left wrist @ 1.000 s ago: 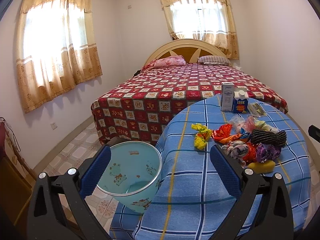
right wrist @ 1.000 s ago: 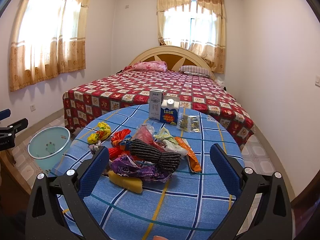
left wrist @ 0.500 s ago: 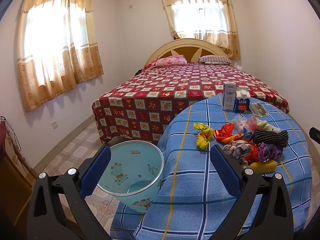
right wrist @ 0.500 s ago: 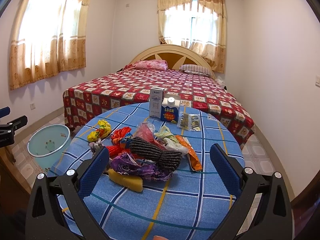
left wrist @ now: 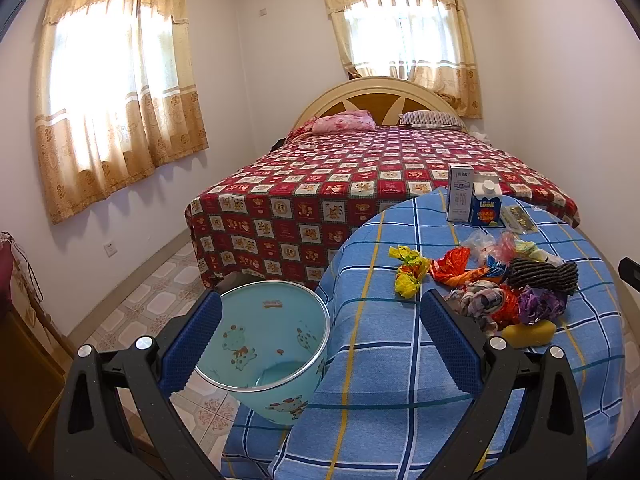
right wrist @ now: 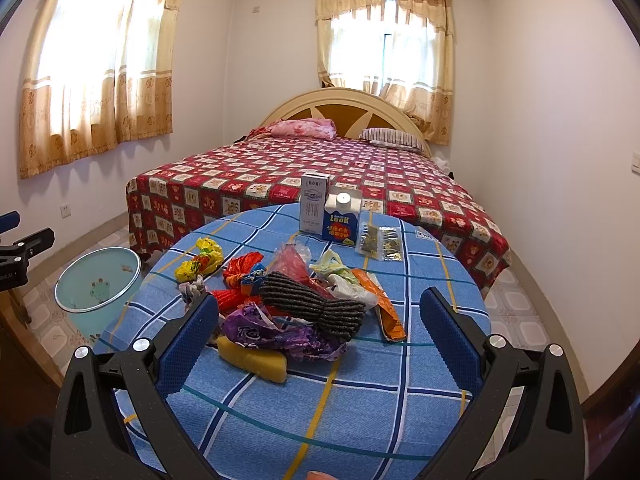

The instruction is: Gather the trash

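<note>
A heap of crumpled wrappers [right wrist: 280, 300] lies on the round table's blue checked cloth [right wrist: 360, 392], with a yellow sponge [right wrist: 254, 362], a dark knitted bundle [right wrist: 316, 306] and an orange packet [right wrist: 382, 312]. A yellow wrapper [left wrist: 408, 272] sits apart to the left. A light blue bin [left wrist: 260, 344] stands on the floor beside the table. My left gripper [left wrist: 320, 344] is open, hovering over the bin and the table's edge. Open too, my right gripper [right wrist: 318, 336] hangs just short of the heap with nothing held.
Two cartons [right wrist: 340, 218] and a foil blister strip [right wrist: 380, 242] stand at the table's far side. Right behind the table is a bed with a red patterned cover [right wrist: 304, 168]. Tiled floor [left wrist: 160, 296] lies left of the bin. A wooden cabinet [left wrist: 24, 364] is at far left.
Both views have shifted slightly; the table and heap sit a little closer and lower in the right view. Nothing was picked up and both grippers stayed open.
</note>
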